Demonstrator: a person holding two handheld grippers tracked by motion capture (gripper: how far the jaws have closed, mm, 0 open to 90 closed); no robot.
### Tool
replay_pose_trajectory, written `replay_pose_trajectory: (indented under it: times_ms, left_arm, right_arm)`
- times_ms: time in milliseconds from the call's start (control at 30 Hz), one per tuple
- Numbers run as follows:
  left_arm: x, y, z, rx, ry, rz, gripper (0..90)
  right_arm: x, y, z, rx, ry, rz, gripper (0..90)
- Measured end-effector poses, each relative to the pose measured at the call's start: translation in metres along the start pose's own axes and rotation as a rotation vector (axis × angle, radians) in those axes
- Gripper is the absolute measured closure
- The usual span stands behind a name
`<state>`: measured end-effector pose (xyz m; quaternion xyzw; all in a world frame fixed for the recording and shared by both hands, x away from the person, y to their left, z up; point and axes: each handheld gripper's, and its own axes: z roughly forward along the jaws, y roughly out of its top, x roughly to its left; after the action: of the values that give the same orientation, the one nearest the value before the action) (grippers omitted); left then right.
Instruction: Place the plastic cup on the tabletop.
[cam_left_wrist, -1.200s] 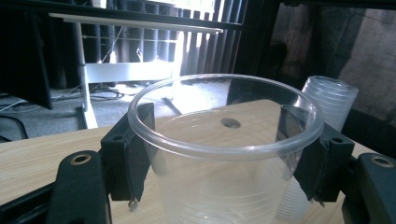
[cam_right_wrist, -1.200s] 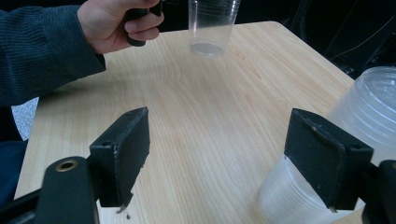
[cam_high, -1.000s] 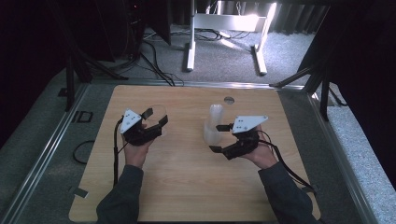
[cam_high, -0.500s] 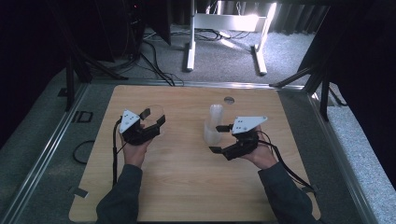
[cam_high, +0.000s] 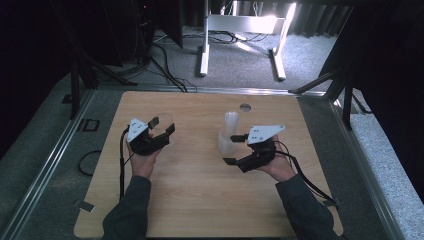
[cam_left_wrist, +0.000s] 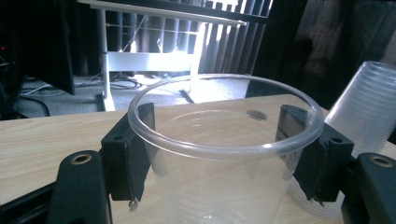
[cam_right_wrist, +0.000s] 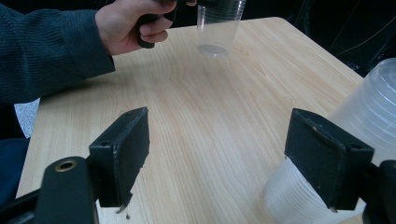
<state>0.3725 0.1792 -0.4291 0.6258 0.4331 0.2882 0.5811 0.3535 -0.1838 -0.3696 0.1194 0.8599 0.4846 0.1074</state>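
Left of centre in the high view, the left gripper (cam_high: 162, 127) points toward the upper right, clenched on a clear plastic cup (cam_left_wrist: 224, 158) — jaws against its sides just under the rim, nothing visible inside. The right gripper (cam_high: 235, 149), right of centre, points left with jaws released and wide apart — one beside an upside-down stack of clear cups (cam_high: 228, 133) on the wooden table (cam_high: 200, 200).

Clear glossy plastic cup (cam_left_wrist: 224, 158); matt wood-grain table (cam_high: 200, 195).
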Motion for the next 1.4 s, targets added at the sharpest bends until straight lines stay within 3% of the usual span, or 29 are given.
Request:
replay_pose_trajectory:
  times_ms: [1100, 1400]
  left_arm:
    - [0.011, -0.016, 0.016, 0.039, 0.07, -0.01, 29.3]
    - [0.017, -0.03, 0.03, 0.07, 0.134, 0.005, 28.3]
  right_arm:
    - [0.0, 0.0, 0.0, 0.0, 0.002, -0.004, 21.8]
    - [0.001, 0.001, -0.002, -0.012, 0.001, -0.008, 21.8]
